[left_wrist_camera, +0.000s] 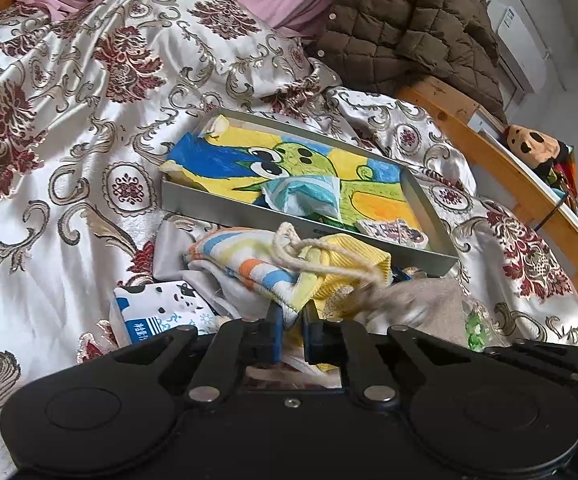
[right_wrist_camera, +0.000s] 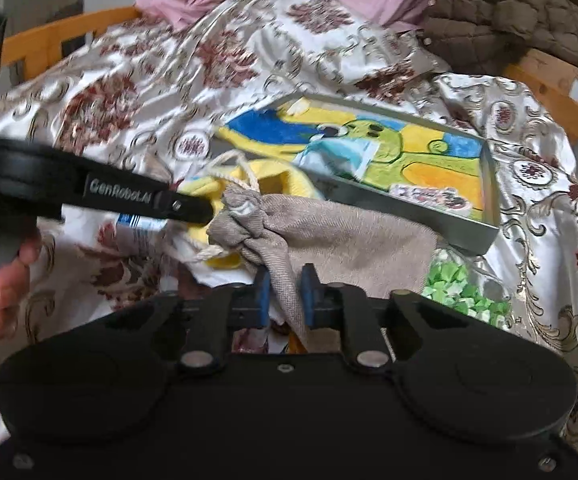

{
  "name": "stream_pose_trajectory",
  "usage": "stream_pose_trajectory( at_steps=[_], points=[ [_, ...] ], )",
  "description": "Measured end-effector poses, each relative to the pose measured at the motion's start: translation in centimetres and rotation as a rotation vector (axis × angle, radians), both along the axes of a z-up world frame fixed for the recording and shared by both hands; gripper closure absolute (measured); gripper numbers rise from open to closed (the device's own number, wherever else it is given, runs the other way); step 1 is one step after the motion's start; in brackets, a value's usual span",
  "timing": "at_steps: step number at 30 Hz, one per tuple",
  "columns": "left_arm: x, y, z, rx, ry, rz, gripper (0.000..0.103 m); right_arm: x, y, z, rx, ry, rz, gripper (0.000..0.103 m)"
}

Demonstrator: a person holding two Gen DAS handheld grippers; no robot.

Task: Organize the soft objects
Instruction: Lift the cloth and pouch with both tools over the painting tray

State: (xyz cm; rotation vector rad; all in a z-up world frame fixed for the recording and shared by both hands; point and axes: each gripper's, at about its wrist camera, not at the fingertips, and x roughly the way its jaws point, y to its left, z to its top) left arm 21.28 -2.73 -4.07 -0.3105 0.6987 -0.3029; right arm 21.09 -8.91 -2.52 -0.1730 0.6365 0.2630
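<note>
We have the left gripper [left_wrist_camera: 291,322] pinching the striped cloth's [left_wrist_camera: 245,264] hem and the right gripper [right_wrist_camera: 285,292] pinching the beige drawstring pouch [right_wrist_camera: 329,232]; metal tray [left_wrist_camera: 301,222] just ahead. Risk: the pouch cord [left_wrist_camera: 321,260] lies across the cloth, so lifting either may drag both.

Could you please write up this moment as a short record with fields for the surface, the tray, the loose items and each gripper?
surface: floral satin bedspread
tray: grey metal tray lined with a cartoon towel, a blue-white packet on it
loose items: tissue pack, green bundle
left gripper: shut on the striped yellow cloth
right gripper: shut on the beige drawstring pouch
</note>
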Motion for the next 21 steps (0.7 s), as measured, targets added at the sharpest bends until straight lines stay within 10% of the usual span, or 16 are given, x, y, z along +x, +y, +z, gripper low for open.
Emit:
stream_pose_trajectory(
  at_steps=[21],
  points=[
    [-2.6,1.1,6.3,-0.076,-0.249,0.099,0.096,-1.0,-6.3,4.6,0.203,-0.212,-0.194,0.103]
  ],
)
